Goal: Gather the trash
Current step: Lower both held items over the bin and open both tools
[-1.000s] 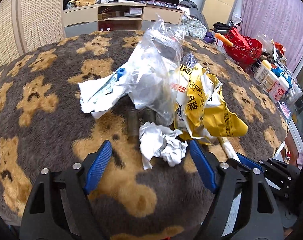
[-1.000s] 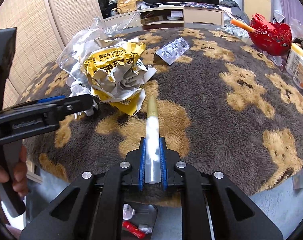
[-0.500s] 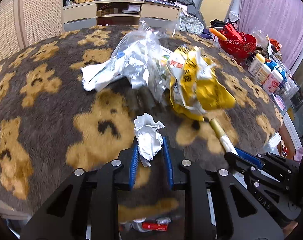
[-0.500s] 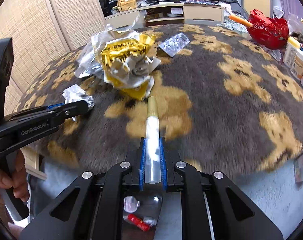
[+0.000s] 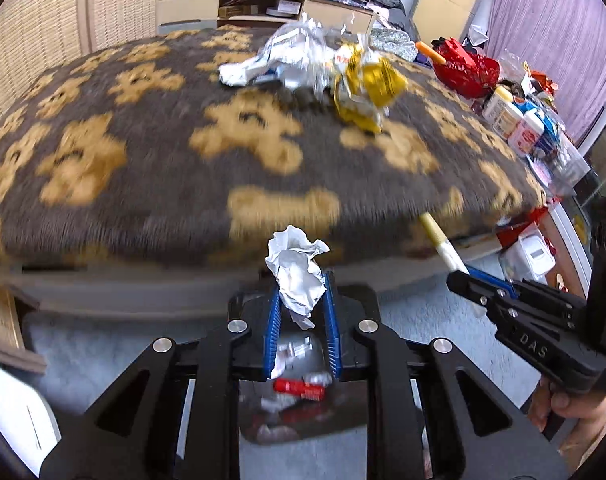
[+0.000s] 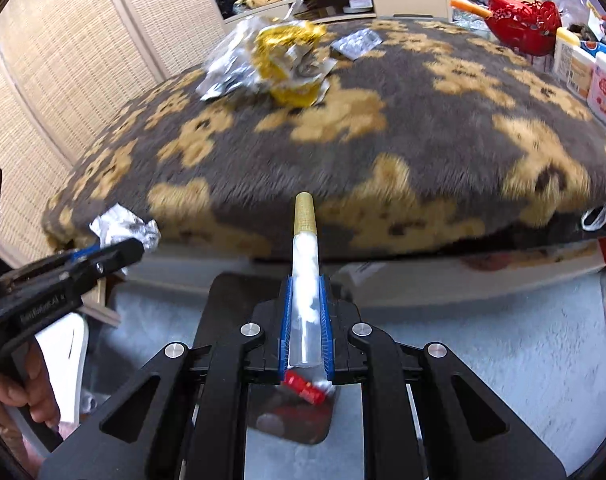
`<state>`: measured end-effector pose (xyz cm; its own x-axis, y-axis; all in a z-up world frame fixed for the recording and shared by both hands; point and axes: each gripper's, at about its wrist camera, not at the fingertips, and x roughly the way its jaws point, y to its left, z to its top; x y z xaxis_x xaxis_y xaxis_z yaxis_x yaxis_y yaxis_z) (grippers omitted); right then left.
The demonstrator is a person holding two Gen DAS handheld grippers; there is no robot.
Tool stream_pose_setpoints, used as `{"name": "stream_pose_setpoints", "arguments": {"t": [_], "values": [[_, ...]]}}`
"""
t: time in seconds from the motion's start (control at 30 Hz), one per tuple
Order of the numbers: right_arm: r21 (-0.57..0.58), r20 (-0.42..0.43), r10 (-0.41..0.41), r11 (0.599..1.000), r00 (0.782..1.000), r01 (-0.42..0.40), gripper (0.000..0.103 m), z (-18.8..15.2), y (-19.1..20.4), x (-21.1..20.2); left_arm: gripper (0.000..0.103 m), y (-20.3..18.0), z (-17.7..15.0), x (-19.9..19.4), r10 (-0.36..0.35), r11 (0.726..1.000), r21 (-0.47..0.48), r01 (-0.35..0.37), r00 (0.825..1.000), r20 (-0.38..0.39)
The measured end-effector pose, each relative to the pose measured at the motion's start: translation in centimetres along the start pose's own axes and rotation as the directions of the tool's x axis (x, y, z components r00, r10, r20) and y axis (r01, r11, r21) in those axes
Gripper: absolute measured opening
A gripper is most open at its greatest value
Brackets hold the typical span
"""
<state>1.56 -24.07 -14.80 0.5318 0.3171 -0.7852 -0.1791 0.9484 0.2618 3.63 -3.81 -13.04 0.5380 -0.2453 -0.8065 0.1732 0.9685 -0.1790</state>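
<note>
My left gripper (image 5: 302, 300) has its jaws closing, and the blue pads press on a crumpled white paper (image 5: 297, 264) held off the table's front edge. Below it stands a trash bin (image 5: 303, 438) holding a red wrapper and scraps. My right gripper (image 6: 306, 284) is shut on a clear tube with a gold cap (image 6: 305, 240), also over the bin (image 6: 287, 440). On the bear-patterned table cover (image 5: 143, 184) lie a yellow wrapper (image 5: 367, 84), clear plastic bags (image 5: 295, 52) and a blister pack (image 6: 355, 44).
A red basket (image 5: 463, 68) and several white bottles (image 5: 519, 124) stand along the table's right side. Wicker screens (image 6: 83, 60) and a low shelf (image 5: 243, 8) lie beyond. A hand (image 6: 19, 392) grips the left tool's handle. Pale carpet (image 6: 503, 360) surrounds the bin.
The left gripper closed on the crumpled paper and lifted it. Both grippers drew back from the trash pile, past the table's front edge, to above the bin.
</note>
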Motion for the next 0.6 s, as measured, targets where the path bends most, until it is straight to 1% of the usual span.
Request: {"name": "stream_pose_setpoints", "arguments": {"t": [0.2,0.37,0.6], "values": [[0.01,-0.035,0.02,1.0,0.999,-0.02,0.014,-2.9,0.8,0.4,0.018,0.2,-4.4,0.4,-0.002,1.0,-0.02,0.001,0.999,-0.054],[0.003,-0.068,0.026,1.0,0.997,-0.026,0.014,-4.0,1.6,1.5,0.018,0.8,-7.4,2.1,-0.017,0.999,-0.038,0.013,0.995,-0.099],[0.015,-0.121,0.043,0.999,0.992,-0.041,0.014,-5.5,2.1,4.0,0.018,0.9,-9.3,4.4,-0.016,1.0,-0.018,0.014,0.99,-0.142]]}}
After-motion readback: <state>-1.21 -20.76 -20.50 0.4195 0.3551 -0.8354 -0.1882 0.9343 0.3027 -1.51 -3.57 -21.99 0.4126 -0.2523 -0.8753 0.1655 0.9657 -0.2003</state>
